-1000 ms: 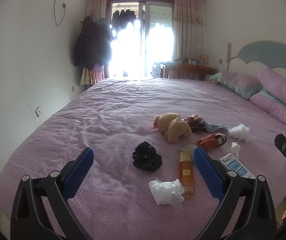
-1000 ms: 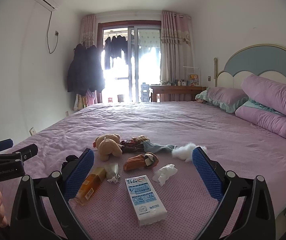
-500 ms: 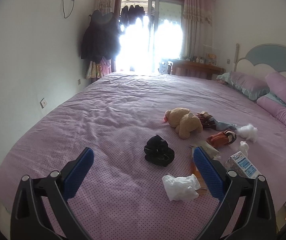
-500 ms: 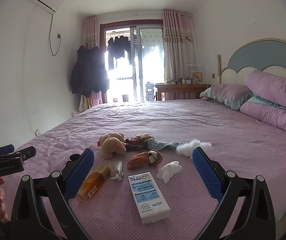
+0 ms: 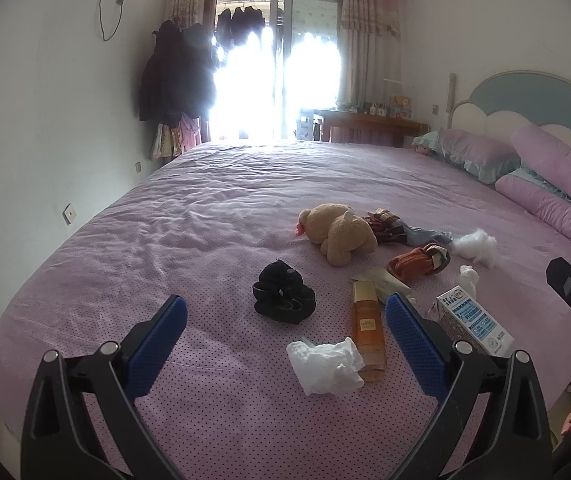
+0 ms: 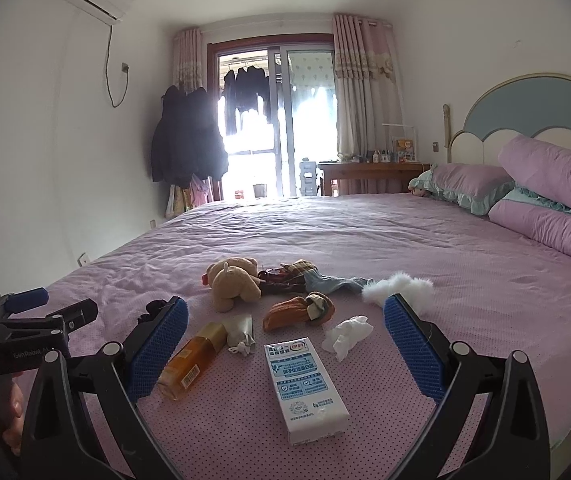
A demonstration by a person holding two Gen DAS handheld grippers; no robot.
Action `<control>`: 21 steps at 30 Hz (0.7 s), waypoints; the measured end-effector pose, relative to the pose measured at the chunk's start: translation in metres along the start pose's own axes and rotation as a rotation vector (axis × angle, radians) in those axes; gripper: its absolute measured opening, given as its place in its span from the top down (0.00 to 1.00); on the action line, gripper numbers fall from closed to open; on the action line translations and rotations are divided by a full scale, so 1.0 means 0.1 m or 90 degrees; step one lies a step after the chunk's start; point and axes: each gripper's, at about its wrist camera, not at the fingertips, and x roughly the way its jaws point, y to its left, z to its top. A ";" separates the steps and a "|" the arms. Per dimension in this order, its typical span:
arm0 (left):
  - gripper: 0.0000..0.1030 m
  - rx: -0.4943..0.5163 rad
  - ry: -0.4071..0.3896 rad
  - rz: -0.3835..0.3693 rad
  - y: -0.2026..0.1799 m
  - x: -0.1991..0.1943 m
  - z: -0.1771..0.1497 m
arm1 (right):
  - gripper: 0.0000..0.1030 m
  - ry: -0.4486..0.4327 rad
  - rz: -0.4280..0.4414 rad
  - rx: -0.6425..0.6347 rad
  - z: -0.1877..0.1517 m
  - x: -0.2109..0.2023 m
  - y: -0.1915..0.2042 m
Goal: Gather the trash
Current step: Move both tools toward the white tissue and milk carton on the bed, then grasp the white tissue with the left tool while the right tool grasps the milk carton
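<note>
Trash lies on a pink dotted bed. A crumpled white tissue sits between the fingers of my open left gripper, beside an amber bottle. A white and blue milk carton lies flat between the fingers of my open right gripper; it is also in the left wrist view as the carton. A second crumpled tissue, a small white wrapper and the amber bottle lie around the carton. Both grippers hover just above the bed with nothing held.
A tan teddy bear, an orange sock, a blue sock, a white fluff ball and a black scrunchie lie further in. Pillows and the headboard are at the right. A wall runs along the left.
The left gripper swung left and back again; the tissue and bottle now sit lower and closer between its fingers. The right gripper edged forward, so the carton looks larger.
</note>
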 end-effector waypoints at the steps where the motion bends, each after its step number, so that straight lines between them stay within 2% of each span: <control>1: 0.04 0.001 0.001 0.002 -0.01 0.01 -0.01 | 0.08 0.001 0.000 0.001 0.00 0.00 -0.01; 8: 0.04 -0.004 0.021 -0.002 -0.01 0.15 -0.05 | 0.08 0.009 -0.001 0.007 -0.03 0.04 -0.07; 21: 0.04 -0.014 0.101 -0.012 0.00 0.56 -0.29 | 0.08 0.036 0.006 0.007 -0.13 0.16 -0.07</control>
